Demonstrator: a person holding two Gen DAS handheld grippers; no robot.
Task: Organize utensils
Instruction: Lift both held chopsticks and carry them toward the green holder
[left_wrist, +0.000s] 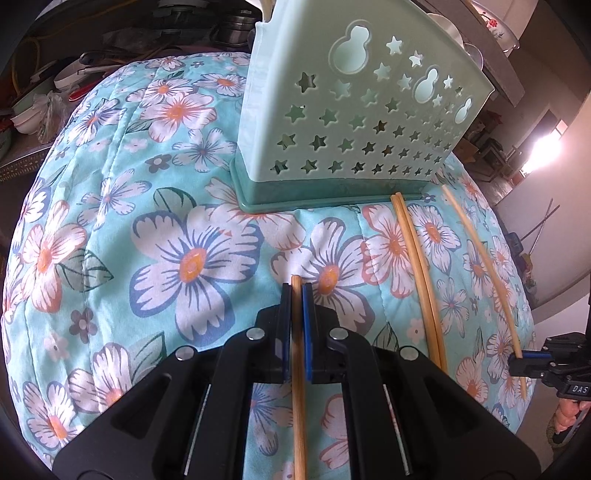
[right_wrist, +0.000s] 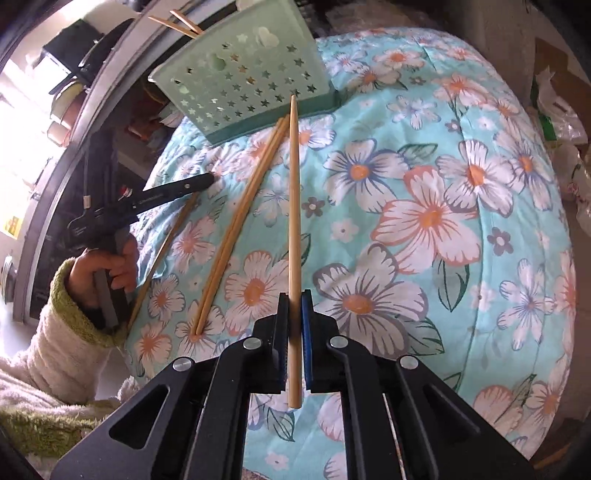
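While both tools clamp chopsticks, only right view shows left hand (right_wrist: 107, 269); left tool (left_wrist: 296, 295), right tool (right_wrist: 294, 299).

Pale mint basket (left_wrist: 354, 110) punched with star and gourd cut-outs ahead of the black left gripper (left_wrist: 296, 291), darker teal base tray (left_wrist: 325, 197), turquoise cloth (left_wrist: 147, 184) printed with white, peach, navy-edged flowers, tan bamboo chopsticks (left_wrist: 417, 273) to its right, blue pads (left_wrist: 307, 332)

The left gripper (left_wrist: 296, 291) is pressed closed on a thin stick. The right gripper (right_wrist: 294, 299) is closed on a stick too, held out low and flat.
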